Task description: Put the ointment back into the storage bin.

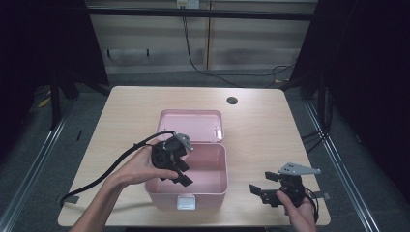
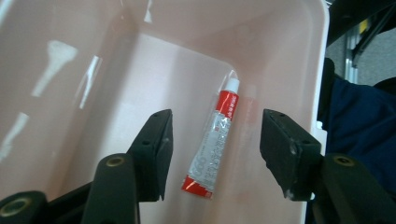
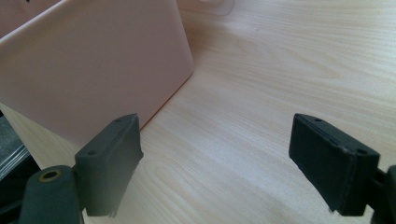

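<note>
**A:** Wooden table (image 1: pixel 125 111), open pink plastic box (image 1: pixel 220 189). Is the red-and-white tube (image 2: pixel 214 147) in yet?

**B:** Yep, lying on the box floor. Left gripper (image 2: pixel 215 154) gapes empty above it; right gripper (image 3: pixel 217 163) wide open, idle. Probably just the lid left.

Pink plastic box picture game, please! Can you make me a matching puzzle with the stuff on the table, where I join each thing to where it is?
Things:
1. red and white tube
2. pink plastic box
3. left gripper
4. right gripper

Places:
A. over the open box, jaws apart
B. lying on the box's floor
C. on the wooden table, lid tipped back
D. over the table, to the right of the box

Pairs: 1-B, 2-C, 3-A, 4-D
</note>
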Tool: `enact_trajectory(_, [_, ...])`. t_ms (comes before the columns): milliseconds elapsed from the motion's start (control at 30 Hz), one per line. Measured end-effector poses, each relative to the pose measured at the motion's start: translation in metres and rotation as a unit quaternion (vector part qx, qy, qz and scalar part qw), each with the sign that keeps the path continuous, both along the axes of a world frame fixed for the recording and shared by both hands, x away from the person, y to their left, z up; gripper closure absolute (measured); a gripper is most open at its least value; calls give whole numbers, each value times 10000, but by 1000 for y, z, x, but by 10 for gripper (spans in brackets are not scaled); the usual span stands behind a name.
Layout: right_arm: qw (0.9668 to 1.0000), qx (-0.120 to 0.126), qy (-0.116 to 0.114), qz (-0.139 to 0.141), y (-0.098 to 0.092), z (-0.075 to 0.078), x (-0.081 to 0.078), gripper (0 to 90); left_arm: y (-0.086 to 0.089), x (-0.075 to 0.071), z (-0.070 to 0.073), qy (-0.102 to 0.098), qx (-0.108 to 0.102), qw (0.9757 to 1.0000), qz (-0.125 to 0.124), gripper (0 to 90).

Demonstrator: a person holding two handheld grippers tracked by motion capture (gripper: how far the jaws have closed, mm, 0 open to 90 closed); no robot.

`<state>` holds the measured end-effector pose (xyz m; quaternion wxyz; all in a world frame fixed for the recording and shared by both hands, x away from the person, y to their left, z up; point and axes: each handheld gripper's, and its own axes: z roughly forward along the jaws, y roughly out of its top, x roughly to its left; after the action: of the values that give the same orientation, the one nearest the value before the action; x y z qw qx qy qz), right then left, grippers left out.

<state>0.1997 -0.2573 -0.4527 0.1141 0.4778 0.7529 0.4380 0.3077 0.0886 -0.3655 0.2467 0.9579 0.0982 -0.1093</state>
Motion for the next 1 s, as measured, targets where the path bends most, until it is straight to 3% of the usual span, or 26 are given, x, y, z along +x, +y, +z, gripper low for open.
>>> enact_trajectory(233, [10000, -1, -3, 0, 0, 0, 0, 162, 13, -4, 9, -122, -226, 9995, 203, 421])
enact_trajectory(300, [10000, -16, 6, -3, 0, 0, 0, 162, 16, -6, 12, -260, -171, 9993, 230, 410])
enact_trajectory(533, [10000, -24, -1, -9, 0, 0, 0, 162, 29, -10, 19, -399, -424, 9975, 394, 398])
enact_trajectory(667, [10000, -18, -1, -12, 0, 0, 0, 162, 41, -10, 22, -481, -554, 9953, 629, 379])
enact_trajectory(733, [10000, -27, 1, -18, 0, 0, 0, 162, 49, -10, 25, -443, -678, 9947, 630, 378])
enact_trajectory(1000, [10000, -8, 11, -36, 0, 0, 0, 162, 87, -13, 31, -586, -768, 9910, 928, 376])
